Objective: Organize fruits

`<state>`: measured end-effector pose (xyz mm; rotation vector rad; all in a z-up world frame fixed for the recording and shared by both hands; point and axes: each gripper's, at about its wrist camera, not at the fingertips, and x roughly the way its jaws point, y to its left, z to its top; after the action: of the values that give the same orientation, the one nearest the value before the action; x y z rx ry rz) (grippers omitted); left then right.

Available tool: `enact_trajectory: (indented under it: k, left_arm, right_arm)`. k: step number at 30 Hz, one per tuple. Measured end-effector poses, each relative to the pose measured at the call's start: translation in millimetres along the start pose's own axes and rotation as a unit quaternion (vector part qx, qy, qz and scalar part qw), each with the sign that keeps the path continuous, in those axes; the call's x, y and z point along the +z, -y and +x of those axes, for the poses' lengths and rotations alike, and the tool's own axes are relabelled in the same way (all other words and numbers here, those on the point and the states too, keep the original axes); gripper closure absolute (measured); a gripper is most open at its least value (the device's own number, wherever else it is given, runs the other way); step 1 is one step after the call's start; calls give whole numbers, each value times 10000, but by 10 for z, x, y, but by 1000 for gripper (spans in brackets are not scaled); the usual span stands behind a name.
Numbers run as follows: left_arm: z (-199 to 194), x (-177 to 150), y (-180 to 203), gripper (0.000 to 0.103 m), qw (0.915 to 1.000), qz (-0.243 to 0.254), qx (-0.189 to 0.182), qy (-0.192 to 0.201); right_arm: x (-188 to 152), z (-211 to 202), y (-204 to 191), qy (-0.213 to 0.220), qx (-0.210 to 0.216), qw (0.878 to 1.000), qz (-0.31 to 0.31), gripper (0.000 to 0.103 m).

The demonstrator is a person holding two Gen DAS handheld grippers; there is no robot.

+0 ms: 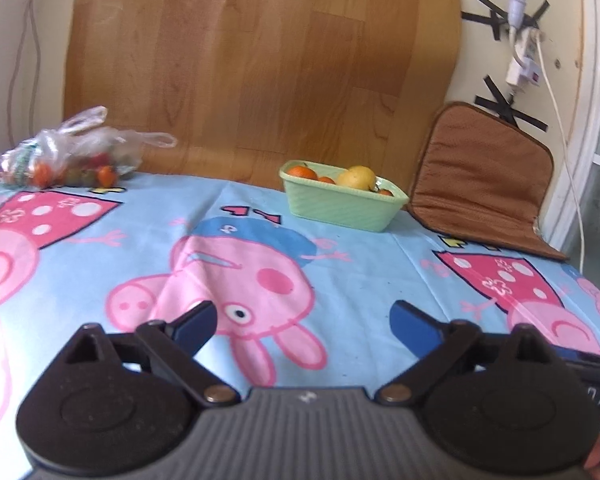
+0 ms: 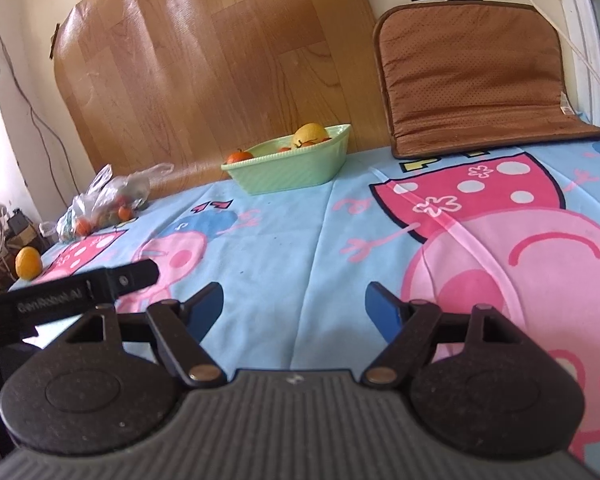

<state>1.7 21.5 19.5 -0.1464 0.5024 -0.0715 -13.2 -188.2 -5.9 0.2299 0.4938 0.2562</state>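
Fruit basket [image 1: 342, 210] well beyond both (open) grippers

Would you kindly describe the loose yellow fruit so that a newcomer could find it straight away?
Start at the cartoon-pig tablecloth and follow it to its far left corner, past the clear plastic bag of small fruit. There one yellow-orange fruit sits by itself at the cloth's edge, neither bagged nor in the green basket.

black hand-held gripper [image 1: 302, 318] with blue fingers [image 1: 414, 330], ribbed grey base.
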Motion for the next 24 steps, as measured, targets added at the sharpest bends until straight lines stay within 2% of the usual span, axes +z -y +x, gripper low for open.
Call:
enact_trajectory:
  k: [3, 11, 17, 24]
  left_arm:
    - [-73, 45, 7, 2, 9994, 2, 310, -141]
    - [-264, 91, -3, 0, 9983, -105, 480, -311]
    - [-333, 73, 25, 0, 9971, 27, 720, -256]
    - [-368, 70, 47, 0, 9943, 136, 1042, -194]
  right_arm:
    - [72, -35, -54, -63, 67, 9999, -59, 23]
    - [117, -170, -138, 12, 71, 9999, -90, 12]
    - [65, -257, -144, 198, -18, 9998, 7, 7]
    - [36, -272, -173, 30, 110, 9999, -109, 6]
